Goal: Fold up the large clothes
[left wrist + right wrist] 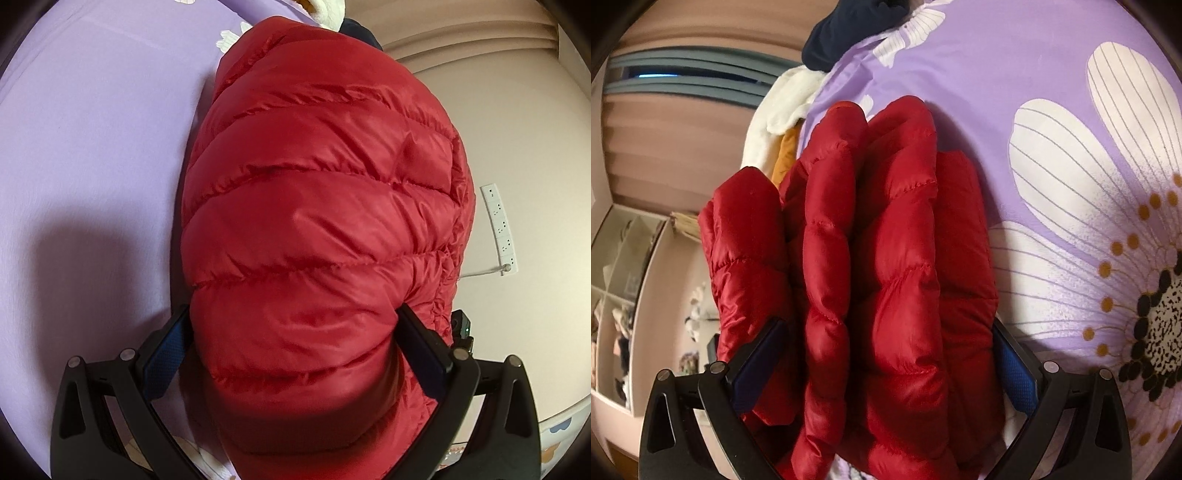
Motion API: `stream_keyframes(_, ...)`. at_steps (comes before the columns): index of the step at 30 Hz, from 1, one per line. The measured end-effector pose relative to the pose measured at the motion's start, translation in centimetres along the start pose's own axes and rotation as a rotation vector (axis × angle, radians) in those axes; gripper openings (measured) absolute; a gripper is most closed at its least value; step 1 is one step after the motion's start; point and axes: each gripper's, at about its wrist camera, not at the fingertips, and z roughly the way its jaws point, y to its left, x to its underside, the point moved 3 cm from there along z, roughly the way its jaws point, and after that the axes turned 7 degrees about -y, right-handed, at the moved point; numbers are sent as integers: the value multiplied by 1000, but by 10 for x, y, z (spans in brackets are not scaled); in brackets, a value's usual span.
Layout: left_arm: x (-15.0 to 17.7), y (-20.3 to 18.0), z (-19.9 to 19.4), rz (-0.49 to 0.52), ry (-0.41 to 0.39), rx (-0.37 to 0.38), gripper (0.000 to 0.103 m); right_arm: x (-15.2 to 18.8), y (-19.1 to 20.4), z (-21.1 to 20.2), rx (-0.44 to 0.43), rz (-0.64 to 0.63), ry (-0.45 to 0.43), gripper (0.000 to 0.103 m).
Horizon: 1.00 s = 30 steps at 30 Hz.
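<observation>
Left gripper (295, 339) clenched on red jacket (317, 229), quilted bulk bulging between its fingers, over lilac sheet (92, 147); power strip (499, 229) on far wall, this view only; right gripper (886, 354) clamps the jacket's stacked folds (886, 258); right view alone shows sheet's big flower (1108, 258), shelves (617, 280) left, navy garment (846, 29) far.
</observation>
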Motion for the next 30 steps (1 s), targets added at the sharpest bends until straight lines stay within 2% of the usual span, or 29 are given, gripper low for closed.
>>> stream_keyframes(5,-4,-7,6,24,15,-20,103,-3,3,10,27,-17,30,102)
stream_keyframes(12,-4,-16,14,71,37,-38,103,1,13,18,61,-113,-6,101)
stream_keyframes(14,-4,-19,14,88,31,-49,103,2,16,18,72,-136,-17,95)
stream_keyframes(16,-3,-24,16,102,23,-58,103,4,17,18,67,-148,-20,81)
stream_keyframes(20,1,-36,15,157,-7,-99,103,4,18,15,65,-163,-33,73)
stream_keyframes(25,6,-53,15,238,-35,-151,101,10,26,9,51,-219,-60,57)
stream_keyframes(30,10,-63,15,282,-55,-161,95,13,30,5,43,-259,-91,50)
